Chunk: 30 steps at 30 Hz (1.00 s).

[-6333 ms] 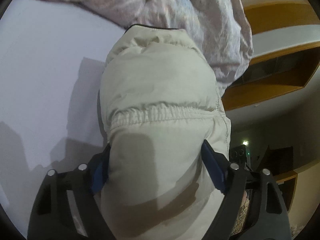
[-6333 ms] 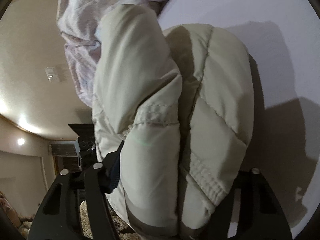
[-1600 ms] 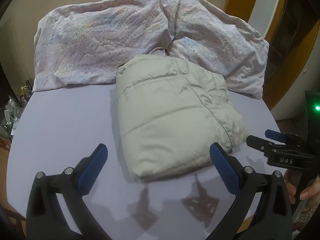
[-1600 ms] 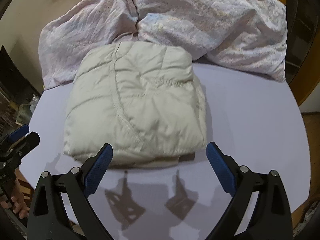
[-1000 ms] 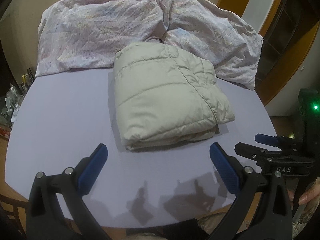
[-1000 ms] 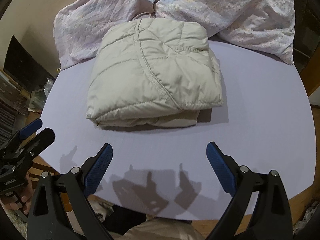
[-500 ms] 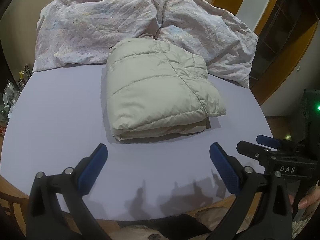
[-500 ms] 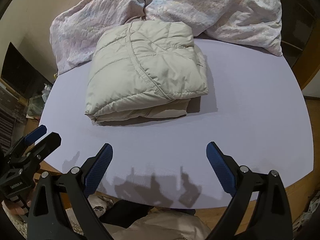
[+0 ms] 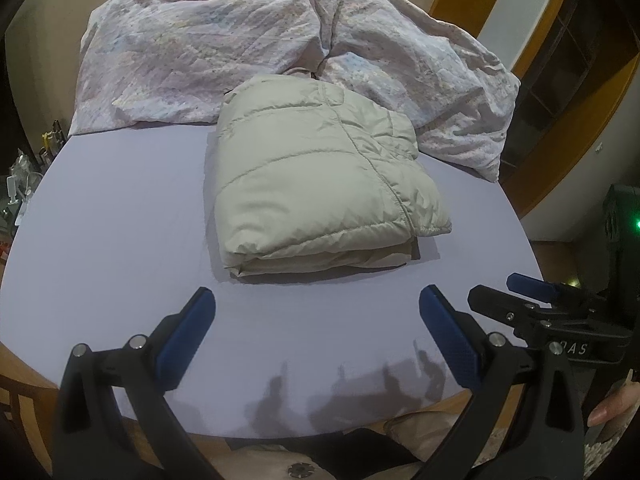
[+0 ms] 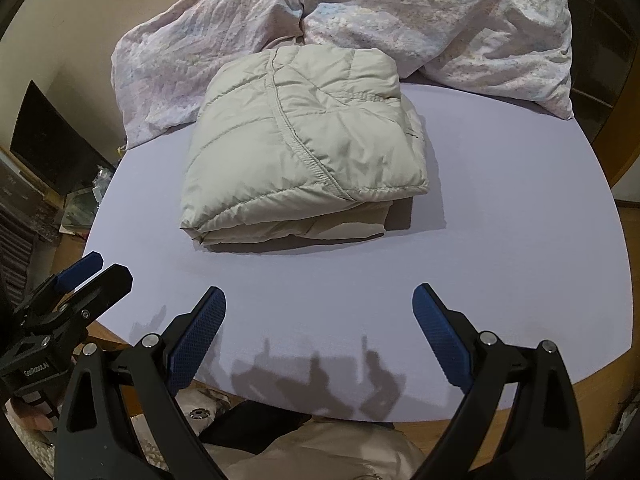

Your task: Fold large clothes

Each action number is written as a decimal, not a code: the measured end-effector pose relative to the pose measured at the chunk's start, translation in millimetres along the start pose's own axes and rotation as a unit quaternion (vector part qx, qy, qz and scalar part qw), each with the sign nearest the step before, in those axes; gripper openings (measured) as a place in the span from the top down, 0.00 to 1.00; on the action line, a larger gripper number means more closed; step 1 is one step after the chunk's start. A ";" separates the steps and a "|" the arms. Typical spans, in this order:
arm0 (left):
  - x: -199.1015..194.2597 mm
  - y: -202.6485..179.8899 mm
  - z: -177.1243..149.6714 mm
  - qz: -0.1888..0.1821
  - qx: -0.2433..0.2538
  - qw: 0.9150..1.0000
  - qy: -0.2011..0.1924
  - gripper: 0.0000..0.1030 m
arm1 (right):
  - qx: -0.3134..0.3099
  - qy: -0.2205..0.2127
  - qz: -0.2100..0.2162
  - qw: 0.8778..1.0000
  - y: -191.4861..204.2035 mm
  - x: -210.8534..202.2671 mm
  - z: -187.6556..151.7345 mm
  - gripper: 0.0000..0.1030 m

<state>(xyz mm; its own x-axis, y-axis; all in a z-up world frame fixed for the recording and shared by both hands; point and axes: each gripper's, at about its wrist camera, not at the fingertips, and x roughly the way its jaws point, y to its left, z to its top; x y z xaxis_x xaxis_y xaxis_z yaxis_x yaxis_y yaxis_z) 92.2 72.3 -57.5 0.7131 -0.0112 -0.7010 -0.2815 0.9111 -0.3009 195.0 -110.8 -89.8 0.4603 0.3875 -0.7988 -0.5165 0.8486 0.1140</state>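
Lying folded — puffy cream jacket (image 9: pixel 320 184) — squarish.

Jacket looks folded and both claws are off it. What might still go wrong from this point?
1. The puffy jacket is stacked in loose layers; with the left claw and right claw both open and clear of it, the top layer may spring back up.
2. Its far edge touches the crumpled quilt, which might push or snag it.

The quilt (image 10: pixel 440 20) runs past the top edge; jacket (image 10: pixel 304 140) underside hidden.
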 end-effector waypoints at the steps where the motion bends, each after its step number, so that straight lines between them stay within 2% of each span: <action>1: -0.4 0.3 0.0 0.001 0.000 1.000 -0.001 0.02 | 0.000 0.000 0.001 1.000 -0.4 0.2 -0.3 0.06; 16: 4.3 1.6 2.0 -0.017 -0.002 1.000 0.006 0.02 | 0.009 0.002 -0.002 1.000 -4.7 2.2 1.1 0.06; 30: 6.4 1.0 2.4 -0.018 -0.001 1.000 0.008 0.02 | 0.011 0.004 -0.002 1.000 -4.7 4.3 0.0 0.06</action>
<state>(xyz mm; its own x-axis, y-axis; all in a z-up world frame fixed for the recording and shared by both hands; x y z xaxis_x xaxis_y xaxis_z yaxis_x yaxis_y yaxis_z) 98.0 74.1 -60.8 0.7126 -0.0508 -0.6997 -0.2572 0.9090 -0.3279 199.4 -113.1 -93.8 0.4561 0.3814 -0.8040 -0.4982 0.8581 0.1245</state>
